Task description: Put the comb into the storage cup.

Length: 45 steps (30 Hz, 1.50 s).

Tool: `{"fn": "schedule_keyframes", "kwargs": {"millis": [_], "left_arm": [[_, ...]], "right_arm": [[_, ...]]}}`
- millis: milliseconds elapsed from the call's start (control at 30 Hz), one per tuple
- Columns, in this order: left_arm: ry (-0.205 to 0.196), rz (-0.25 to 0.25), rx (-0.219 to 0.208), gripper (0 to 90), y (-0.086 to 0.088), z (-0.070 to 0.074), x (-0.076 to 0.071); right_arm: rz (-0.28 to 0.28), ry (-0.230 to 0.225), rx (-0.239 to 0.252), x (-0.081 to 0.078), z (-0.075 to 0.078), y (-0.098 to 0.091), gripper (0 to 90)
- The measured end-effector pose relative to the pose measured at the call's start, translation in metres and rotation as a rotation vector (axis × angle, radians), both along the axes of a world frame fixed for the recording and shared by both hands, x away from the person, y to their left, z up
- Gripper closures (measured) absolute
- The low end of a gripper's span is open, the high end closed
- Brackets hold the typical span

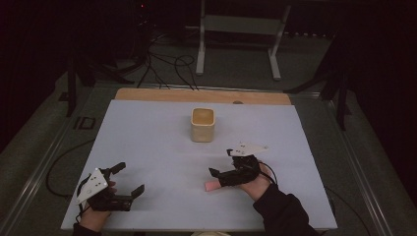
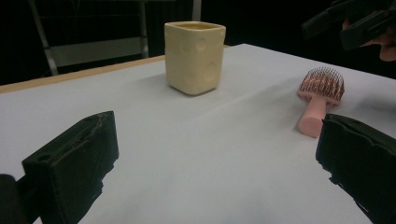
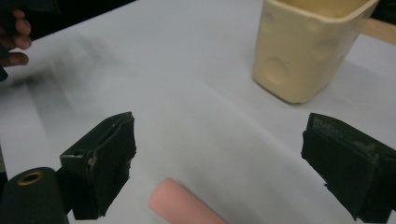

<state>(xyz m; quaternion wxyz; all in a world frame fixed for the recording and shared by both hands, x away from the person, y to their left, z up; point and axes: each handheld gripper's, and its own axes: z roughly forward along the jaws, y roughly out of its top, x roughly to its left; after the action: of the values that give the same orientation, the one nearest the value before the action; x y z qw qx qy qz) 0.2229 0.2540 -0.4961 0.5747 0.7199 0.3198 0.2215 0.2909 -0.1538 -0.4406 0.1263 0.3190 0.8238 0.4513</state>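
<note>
While the white board [image 1: 147, 147] carries little, what it carries sits toward the person's right; a cream square cup [image 1: 202, 125] with round dimples in its walls stands upright near the far middle, and a pink hairbrush [image 2: 318, 99] lies flat nearer the person, well apart from the cup; in the left gripper view its bristled head points away toward the far side and its round handle end points back toward the camera; in the high view just the handle tip [image 1: 211, 186] shows, poking out to the left from under the right gripper [image 1: 220, 162]; that gripper hangs directly over the brush with its jaws spread wide and nothing between them; in the right gripper view the pink handle [image 3: 184, 206] lies on the board below and between the two black jaws, nearer the left one, touching neither, with the cup [image 3: 308, 46] beyond at upper right; whether the jaw tips rest on the board I cannot tell; the left gripper [image 1: 132, 179] sits near the front left corner of the board, well apart from both brush and cup, its jaws likewise wide apart and holding nothing; in its own view the cup [image 2: 194, 56] stands ahead between the jaws and the brush lies just beyond the right-hand jaw.
</note>
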Motion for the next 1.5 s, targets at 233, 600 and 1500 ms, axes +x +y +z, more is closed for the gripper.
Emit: {"fn": "schedule_keyframes", "kwargs": {"millis": [233, 600, 1500], "left_arm": [[0.001, 0.001, -0.001, 0.3, 0.0, 0.0, 0.0], [0.0, 0.0, -0.003, 0.3, 0.0, 0.0, 0.0], [0.0, -0.013, -0.004, 0.3, 0.0, -0.001, 0.0]], "right_arm": [[0.005, 0.032, -0.023, 0.005, -0.011, 0.011, 16.8], [0.002, 0.077, -0.086, 0.01, -0.025, 0.025, 43.6], [0.038, 0.177, -0.259, 0.014, -0.049, 0.038, 89.9]]}}
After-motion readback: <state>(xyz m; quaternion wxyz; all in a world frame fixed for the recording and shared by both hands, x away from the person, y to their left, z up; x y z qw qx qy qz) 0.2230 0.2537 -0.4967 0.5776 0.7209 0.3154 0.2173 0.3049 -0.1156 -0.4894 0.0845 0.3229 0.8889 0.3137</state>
